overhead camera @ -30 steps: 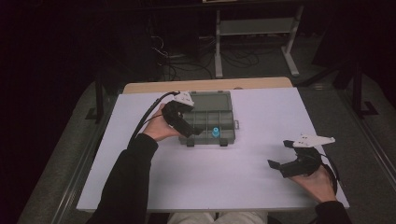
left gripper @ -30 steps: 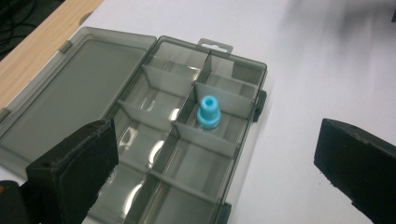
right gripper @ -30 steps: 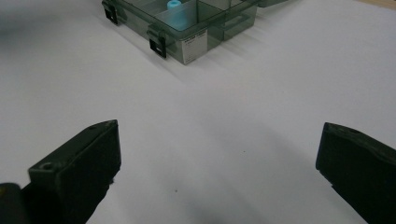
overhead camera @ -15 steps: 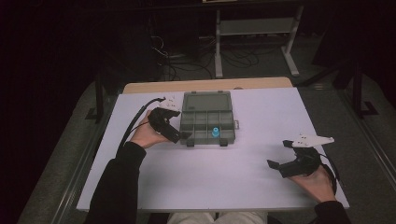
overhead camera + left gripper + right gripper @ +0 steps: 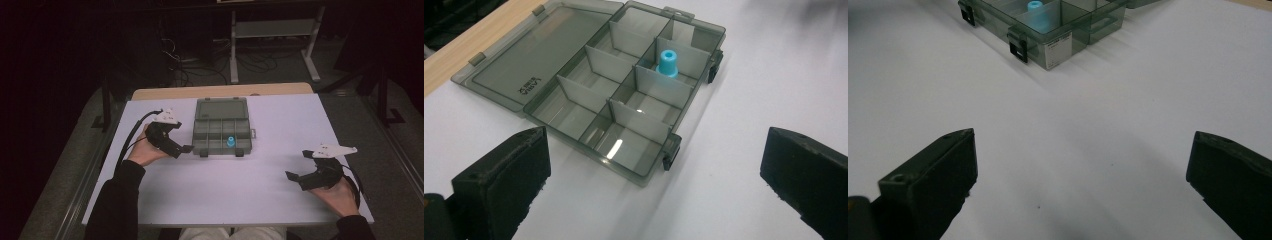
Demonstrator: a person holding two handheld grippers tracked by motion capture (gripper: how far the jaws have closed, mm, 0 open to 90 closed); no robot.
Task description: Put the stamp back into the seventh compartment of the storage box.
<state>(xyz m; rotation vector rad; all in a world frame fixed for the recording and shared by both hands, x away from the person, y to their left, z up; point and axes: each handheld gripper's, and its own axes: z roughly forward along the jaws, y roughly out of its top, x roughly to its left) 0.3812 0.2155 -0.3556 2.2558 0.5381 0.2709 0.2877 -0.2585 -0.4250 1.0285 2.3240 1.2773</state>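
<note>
We see a table with a white top and a strip of bare wood along its far edge. On it, toward the far side and a little left of centre, lies an open grey compartment box, its lid folded flat toward the wooden strip and its latches facing us.

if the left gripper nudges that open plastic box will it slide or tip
The box will probably slide: it sits low and flat on the smooth white table, its lid lying open. It looks thin and light, holding one small blue piece, which may tip. The open left gripper sits beside it.
</note>
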